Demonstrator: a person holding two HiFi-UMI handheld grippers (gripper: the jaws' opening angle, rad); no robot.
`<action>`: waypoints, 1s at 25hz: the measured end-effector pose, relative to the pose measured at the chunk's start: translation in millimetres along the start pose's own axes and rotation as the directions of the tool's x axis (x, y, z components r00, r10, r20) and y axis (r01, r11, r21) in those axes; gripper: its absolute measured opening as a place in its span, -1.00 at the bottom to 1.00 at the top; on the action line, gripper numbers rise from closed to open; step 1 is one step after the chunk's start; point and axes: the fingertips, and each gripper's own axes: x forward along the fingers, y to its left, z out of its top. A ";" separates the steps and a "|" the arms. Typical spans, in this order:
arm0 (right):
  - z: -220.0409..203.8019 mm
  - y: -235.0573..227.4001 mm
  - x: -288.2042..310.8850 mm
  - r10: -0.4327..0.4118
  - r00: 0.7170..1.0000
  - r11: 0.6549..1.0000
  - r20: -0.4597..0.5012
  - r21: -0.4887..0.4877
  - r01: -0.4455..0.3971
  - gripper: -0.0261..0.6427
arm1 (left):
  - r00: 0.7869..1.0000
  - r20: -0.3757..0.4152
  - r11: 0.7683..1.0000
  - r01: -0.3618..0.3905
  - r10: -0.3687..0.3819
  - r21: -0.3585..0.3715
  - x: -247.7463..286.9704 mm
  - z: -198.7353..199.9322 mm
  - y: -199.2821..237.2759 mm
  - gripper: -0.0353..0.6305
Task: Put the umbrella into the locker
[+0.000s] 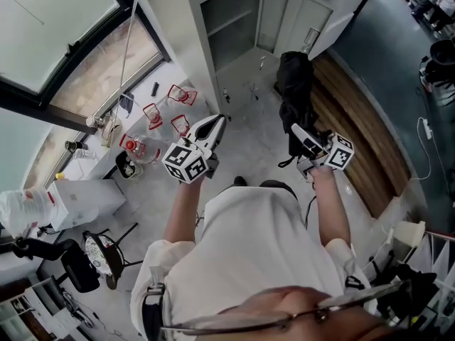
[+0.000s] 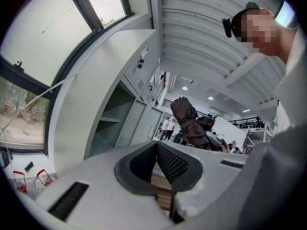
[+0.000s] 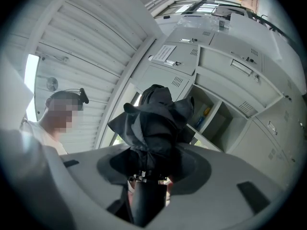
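Observation:
A black folded umbrella (image 1: 295, 94) stands up from my right gripper (image 1: 298, 133), which is shut on its handle. In the right gripper view the umbrella (image 3: 154, 128) fills the space between the jaws, its canopy bunched above my right gripper (image 3: 147, 178). The grey locker (image 1: 231, 30) stands ahead with one compartment open, its door (image 1: 313, 16) swung wide. My left gripper (image 1: 215, 123) is held level to the left of the umbrella, empty, its fingers together. Seen from the left gripper (image 2: 155, 146), the open locker compartment (image 2: 112, 123) is to the left and the umbrella (image 2: 189, 123) to the right.
Red wire-framed items (image 1: 153, 114) and small clutter lie by the window on the left. A wooden strip of floor (image 1: 355, 126) runs on the right. A black chair (image 1: 78, 265) stands behind left. Other lockers (image 3: 240, 66) have shut doors; one open compartment (image 3: 211, 116) holds small items.

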 end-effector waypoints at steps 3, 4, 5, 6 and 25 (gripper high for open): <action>-0.4 -4.7 9.3 0.002 1.000 1.000 -0.001 0.001 -0.002 -0.32 | 1.000 0.003 1.000 -0.007 0.007 -0.002 -1.6 3.5 10.5 -0.88; -0.7 -5.4 12.0 0.004 1.000 1.000 -0.002 0.002 -0.004 -0.32 | 1.000 0.004 1.000 -0.010 0.010 -0.004 -2.2 4.0 13.2 -0.88; -0.7 -6.0 14.4 0.006 1.000 1.000 -0.004 0.002 -0.006 -0.32 | 1.000 0.004 1.000 -0.012 0.012 -0.005 -2.4 4.6 15.4 -0.88; -0.4 -7.0 16.8 0.006 1.000 1.000 -0.008 0.002 -0.006 -0.32 | 1.000 0.004 1.000 -0.014 0.014 -0.006 -2.0 5.4 17.5 -0.88; 46.5 -100.5 59.5 0.091 0.985 0.994 -0.147 0.067 -0.081 -0.32 | 0.984 0.034 0.984 -0.177 0.177 -0.015 60.9 16.4 64.2 -0.88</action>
